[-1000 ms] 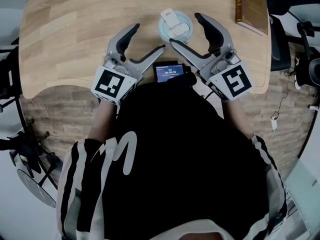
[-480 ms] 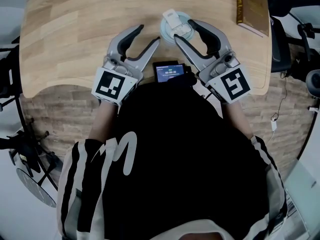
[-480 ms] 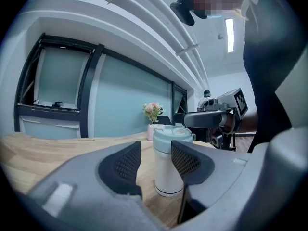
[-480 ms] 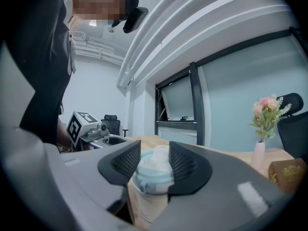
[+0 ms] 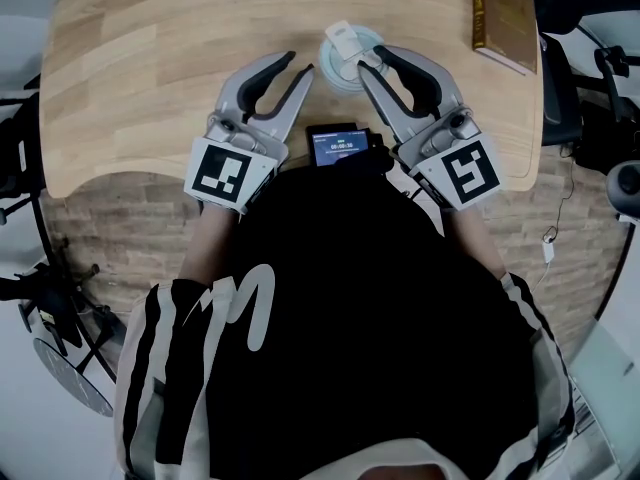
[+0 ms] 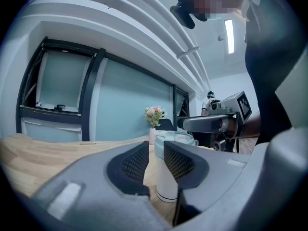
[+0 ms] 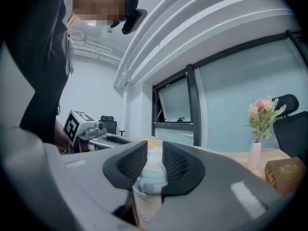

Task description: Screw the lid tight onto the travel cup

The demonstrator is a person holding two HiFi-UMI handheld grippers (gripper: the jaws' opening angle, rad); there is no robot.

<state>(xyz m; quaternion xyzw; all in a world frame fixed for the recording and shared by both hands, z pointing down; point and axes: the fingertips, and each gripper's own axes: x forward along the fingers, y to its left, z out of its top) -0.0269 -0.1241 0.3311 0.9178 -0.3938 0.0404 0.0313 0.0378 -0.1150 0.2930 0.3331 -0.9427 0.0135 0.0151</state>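
- My left claw [image 5: 301,64] had just been closing from wide to a narrow gap with nothing in it, just left of the travel cup [image 5: 343,63].
- My right claw [image 5: 373,60] had narrowed likewise, its tips at the lid [image 5: 352,42].
- The travel cup stood unmoved on the surface [image 5: 150,58].

Office: glass partitions [image 6: 130,102], swivel chair [image 7: 108,123], wooden desk [image 5: 180,48]
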